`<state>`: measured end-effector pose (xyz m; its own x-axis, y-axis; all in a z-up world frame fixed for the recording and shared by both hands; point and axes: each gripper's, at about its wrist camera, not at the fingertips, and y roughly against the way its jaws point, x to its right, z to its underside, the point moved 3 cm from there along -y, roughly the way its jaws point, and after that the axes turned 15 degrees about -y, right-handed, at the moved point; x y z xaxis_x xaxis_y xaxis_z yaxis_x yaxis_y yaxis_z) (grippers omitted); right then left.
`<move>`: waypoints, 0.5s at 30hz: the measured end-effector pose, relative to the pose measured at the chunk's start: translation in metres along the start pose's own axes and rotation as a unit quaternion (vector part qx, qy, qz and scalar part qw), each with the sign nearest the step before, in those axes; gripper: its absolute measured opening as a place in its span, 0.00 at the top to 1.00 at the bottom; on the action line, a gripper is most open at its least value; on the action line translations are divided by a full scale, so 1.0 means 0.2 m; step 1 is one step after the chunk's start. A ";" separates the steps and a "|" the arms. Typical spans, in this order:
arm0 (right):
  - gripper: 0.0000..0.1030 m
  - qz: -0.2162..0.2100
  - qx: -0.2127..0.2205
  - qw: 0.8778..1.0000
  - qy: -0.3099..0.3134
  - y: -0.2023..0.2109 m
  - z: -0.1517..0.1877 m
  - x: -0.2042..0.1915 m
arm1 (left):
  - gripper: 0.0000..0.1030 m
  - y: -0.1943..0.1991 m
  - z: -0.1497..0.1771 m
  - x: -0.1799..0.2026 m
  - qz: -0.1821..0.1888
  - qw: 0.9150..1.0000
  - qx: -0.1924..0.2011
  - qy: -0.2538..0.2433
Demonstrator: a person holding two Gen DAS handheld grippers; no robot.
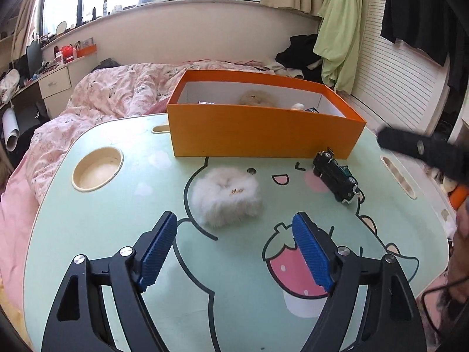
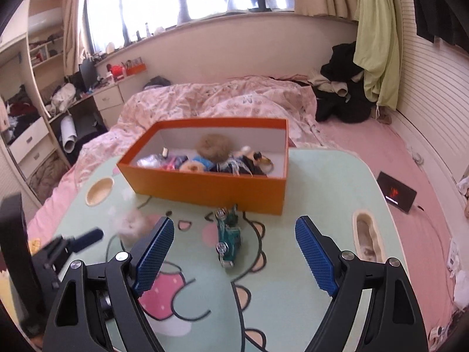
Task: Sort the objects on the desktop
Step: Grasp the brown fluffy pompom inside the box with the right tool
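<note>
A white fluffy scrunchie [image 1: 226,196] lies on the mint cartoon lap table [image 1: 117,205], just beyond my left gripper [image 1: 236,226], which is open with nothing between its blue pads. A dark green toy car [image 1: 337,177] stands to its right, close to the orange box [image 1: 263,135]. In the right wrist view the same toy car [image 2: 228,236] sits ahead of my right gripper [image 2: 234,231], open and empty above the table [image 2: 307,182]. The orange box [image 2: 205,189] holds several small items. The scrunchie [image 2: 130,224] looks blurred at left.
A round cup recess [image 1: 97,172] is sunk in the table's left corner, a slot [image 2: 368,236] on its right. The other gripper's finger [image 1: 422,149] crosses the right of the left wrist view. A pink quilt [image 2: 219,102] and a dark tablet [image 2: 395,195] lie on the bed.
</note>
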<state>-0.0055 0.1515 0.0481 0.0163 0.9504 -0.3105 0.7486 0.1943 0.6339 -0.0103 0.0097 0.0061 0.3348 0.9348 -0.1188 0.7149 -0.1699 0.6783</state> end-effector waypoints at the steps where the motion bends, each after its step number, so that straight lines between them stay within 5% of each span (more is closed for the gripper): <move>1: 0.18 -0.001 -0.001 1.000 0.006 -0.03 -0.07 -0.04 | 0.22 0.00 0.00 -0.01 -0.005 1.000 -0.001 0.002; 3: 0.18 -0.003 -0.017 1.000 0.013 -0.14 -0.18 -0.11 | 0.22 -0.02 0.02 -0.02 -0.003 1.000 -0.009 0.011; 8: 0.20 -0.055 -0.152 0.986 -0.053 -0.55 -0.40 -0.18 | 0.21 -0.08 0.06 -0.05 -0.004 0.999 -0.042 0.026; 15: 0.28 0.009 -0.222 0.972 -0.075 -0.94 -0.46 -0.21 | 0.20 -0.08 0.09 -0.05 -0.004 0.999 -0.038 0.024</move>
<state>-0.2086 0.0971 0.0072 0.1481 0.9152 -0.3749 0.3888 0.2947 0.8729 -0.0148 -0.0020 -0.0170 0.2981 0.9503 -0.0900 0.6683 -0.1404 0.7305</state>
